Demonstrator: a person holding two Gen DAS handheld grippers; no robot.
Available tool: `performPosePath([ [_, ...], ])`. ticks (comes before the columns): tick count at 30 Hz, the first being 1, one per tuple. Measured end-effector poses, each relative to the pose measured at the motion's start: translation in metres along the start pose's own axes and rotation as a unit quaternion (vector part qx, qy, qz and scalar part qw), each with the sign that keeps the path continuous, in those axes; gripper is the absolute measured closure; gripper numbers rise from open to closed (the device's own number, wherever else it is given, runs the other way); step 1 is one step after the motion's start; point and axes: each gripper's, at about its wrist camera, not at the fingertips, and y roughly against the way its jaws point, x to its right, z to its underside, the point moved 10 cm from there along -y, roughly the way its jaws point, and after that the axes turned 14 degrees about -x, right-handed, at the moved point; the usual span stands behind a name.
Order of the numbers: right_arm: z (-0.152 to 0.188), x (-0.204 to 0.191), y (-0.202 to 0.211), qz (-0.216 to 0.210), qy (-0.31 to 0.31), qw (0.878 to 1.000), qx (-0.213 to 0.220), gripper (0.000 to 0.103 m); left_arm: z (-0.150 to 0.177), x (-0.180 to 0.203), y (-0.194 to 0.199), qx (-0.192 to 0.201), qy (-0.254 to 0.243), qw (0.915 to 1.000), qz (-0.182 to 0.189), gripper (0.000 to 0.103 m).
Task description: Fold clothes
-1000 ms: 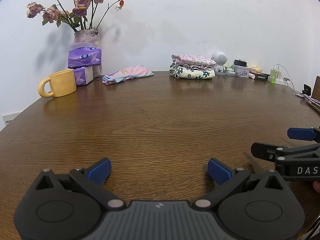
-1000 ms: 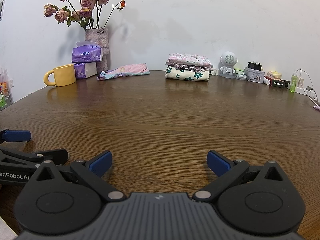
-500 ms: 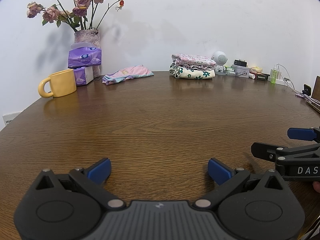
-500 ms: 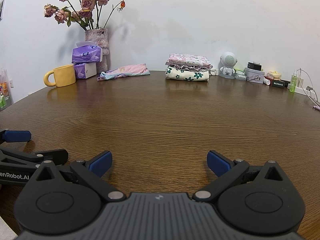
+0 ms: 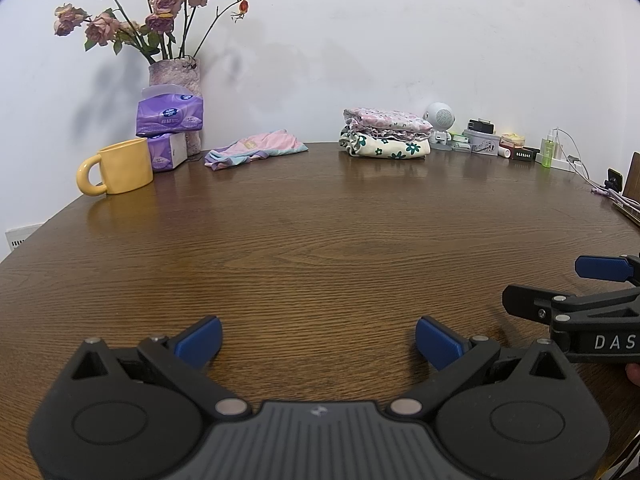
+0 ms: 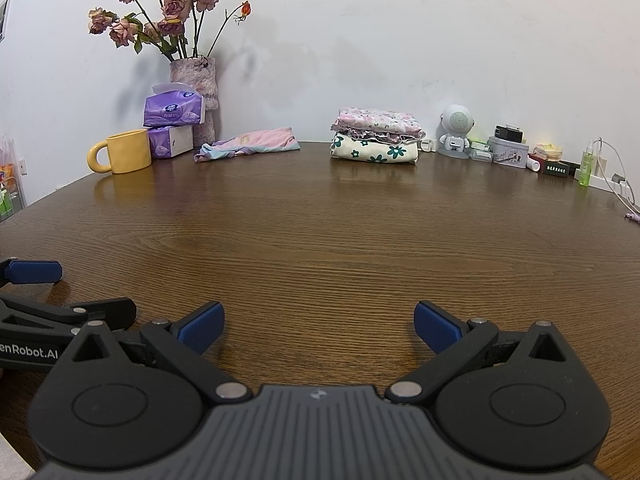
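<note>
White wall behind a brown wood-grain desk (image 5: 320,240). Far side: one stack of two folded clothes (image 5: 386,139), floral, right of centre; one loose pink garment (image 5: 256,147) lying flat to its left. Further left, one yellow mug (image 5: 120,166), two purple tissue packs (image 5: 170,118) stacked, one vase of dried roses (image 5: 174,74). Small clutter far right. Near edge: left hand-held gripper (image 5: 318,338) spread wide, holding nothing, above bare wood. Right hand-held gripper (image 6: 316,326) likewise spread wide, empty, just beside the left one.
</note>
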Motion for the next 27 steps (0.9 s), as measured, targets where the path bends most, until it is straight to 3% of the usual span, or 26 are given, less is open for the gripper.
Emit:
performPosePath([
  [27,0.0014,-0.0008,0.0007,0.002,0.005,1.000,0.002,0.000,0.0017,-0.0018,-0.0004,0.000,-0.001,1.0000,0.001,0.000],
])
